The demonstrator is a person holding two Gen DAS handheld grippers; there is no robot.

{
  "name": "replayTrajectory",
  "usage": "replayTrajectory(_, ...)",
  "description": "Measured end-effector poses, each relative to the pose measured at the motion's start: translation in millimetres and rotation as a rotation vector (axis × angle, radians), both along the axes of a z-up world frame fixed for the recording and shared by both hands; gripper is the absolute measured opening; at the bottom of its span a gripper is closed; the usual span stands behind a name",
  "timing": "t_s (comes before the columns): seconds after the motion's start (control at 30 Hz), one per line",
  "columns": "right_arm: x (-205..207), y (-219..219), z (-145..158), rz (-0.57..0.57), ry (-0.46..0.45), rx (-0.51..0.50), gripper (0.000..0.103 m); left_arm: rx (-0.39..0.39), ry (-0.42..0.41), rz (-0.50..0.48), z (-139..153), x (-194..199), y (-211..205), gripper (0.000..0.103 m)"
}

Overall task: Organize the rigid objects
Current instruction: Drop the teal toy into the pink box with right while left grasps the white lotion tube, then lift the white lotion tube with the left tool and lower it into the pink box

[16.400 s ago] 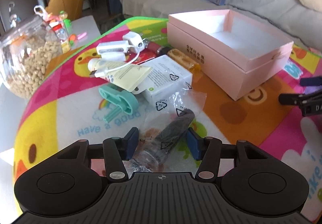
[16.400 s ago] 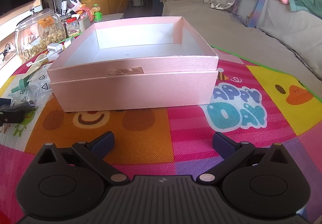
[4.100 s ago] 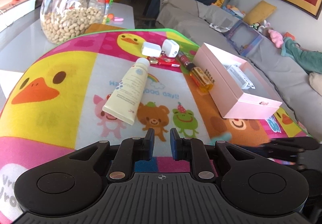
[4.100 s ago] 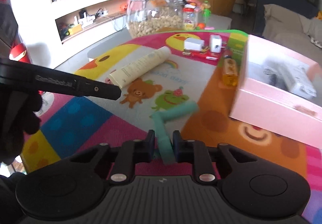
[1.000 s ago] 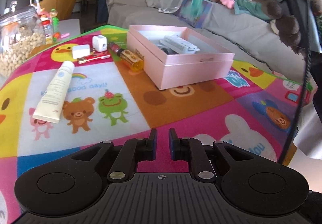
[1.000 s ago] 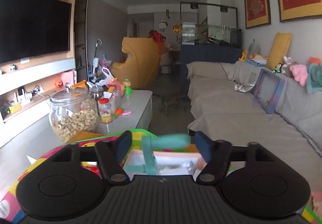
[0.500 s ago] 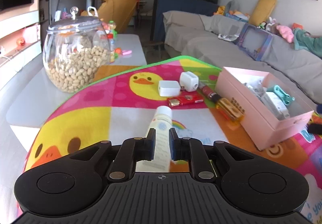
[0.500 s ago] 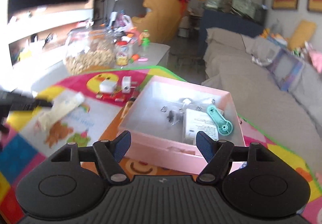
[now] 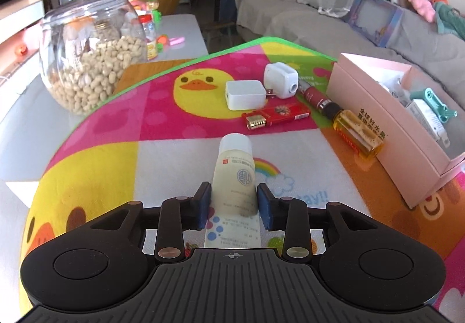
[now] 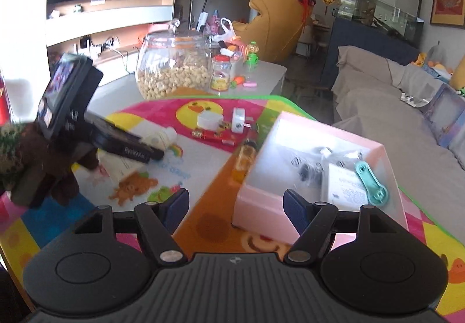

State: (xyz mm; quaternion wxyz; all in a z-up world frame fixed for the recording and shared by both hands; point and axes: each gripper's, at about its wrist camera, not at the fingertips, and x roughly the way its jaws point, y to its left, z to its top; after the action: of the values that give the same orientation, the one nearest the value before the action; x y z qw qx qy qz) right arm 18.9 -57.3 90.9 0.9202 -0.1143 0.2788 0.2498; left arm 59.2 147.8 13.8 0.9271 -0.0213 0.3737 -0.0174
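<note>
A second before, the left gripper (image 9: 234,202) was shut over bare mat; now its fingers were opening astride the tube (image 9: 234,177), not yet pinching it. The right gripper (image 10: 235,211), open and empty, had dropped the teal tool (image 10: 372,182) into the box (image 10: 261,209), so the tube looked next.

A tube (image 9: 234,175) is laid flat on the mat (image 9: 174,119), cap pointing away. Behind it a flat packet (image 9: 276,116) is found, and behind that two plugs (image 9: 245,95) side by side. To the right a small bottle (image 9: 353,128) is laid against the box (image 9: 386,131). A jar (image 9: 93,53) is set far left, off the mat.
</note>
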Motion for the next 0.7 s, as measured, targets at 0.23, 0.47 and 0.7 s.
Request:
replayTrajectory(0.23,99,58,18,-0.051,0.169,0.087,0.072,-0.07,-0.096,-0.023,-5,-22,12,0.028)
replayTrajectory(0.47,181,128,-17,-0.121,0.283,0.068,0.07,-0.236,-0.143,-0.031,2,-48,33,0.028)
replayTrajectory(0.7,217,171,-67,-0.241,0.339,0.037,0.059,-0.291,-0.185,0.002,8,-65,43,0.027)
